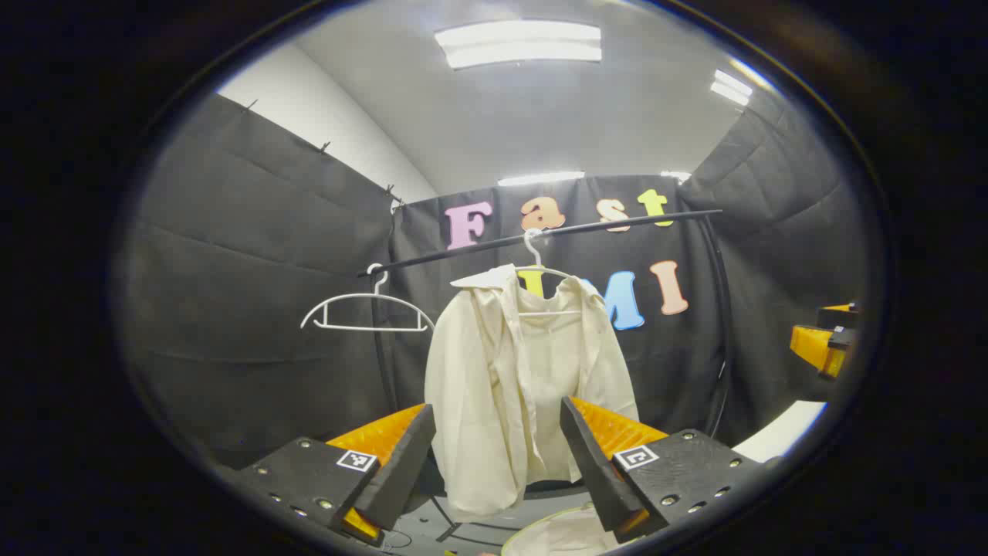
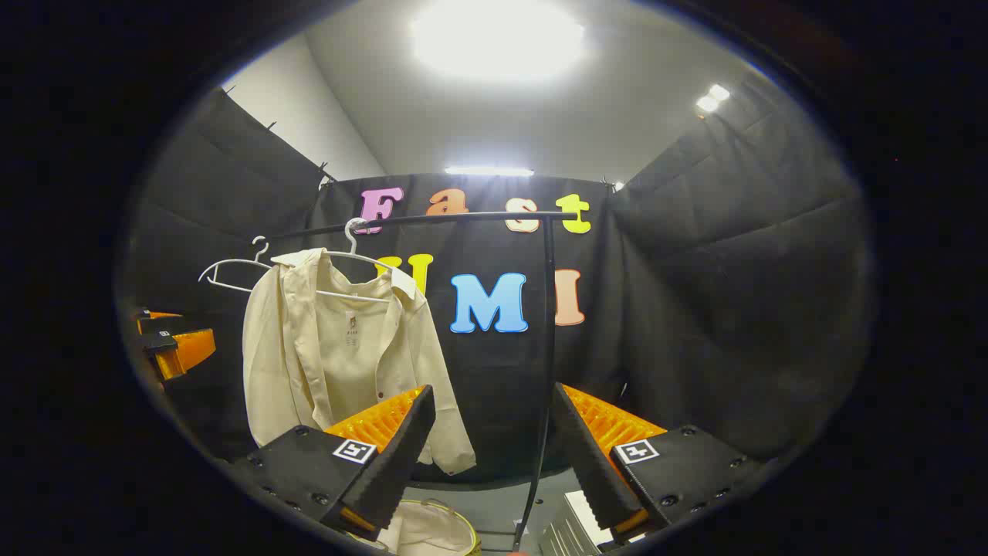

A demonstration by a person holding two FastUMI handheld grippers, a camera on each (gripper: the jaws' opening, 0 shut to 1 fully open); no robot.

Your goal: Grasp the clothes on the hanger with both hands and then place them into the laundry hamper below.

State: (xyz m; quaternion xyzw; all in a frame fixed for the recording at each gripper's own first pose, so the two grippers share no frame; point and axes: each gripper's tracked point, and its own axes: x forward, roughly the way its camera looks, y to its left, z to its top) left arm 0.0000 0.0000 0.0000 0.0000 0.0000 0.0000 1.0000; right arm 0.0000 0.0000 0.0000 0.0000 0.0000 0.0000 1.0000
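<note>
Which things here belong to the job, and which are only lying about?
For the job: cream shirt on its white hanger, laundry hamper below, left hand-held gripper and right hand-held gripper, both open.

Lying about: empty hanger, black rail, white stand base.

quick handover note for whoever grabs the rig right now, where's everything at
Left tool: open, holding nothing, aimed at the shirt but short of it.
Right tool: open, holding nothing, off to the shirt's side.
The cream shirt hangs on its white hanger on the rail, beside an empty hanger. The laundry hamper sits on the floor below.
Done: nothing yet.
Left: grip the shirt with both tools, lift it off, lower it into the hamper.
</note>
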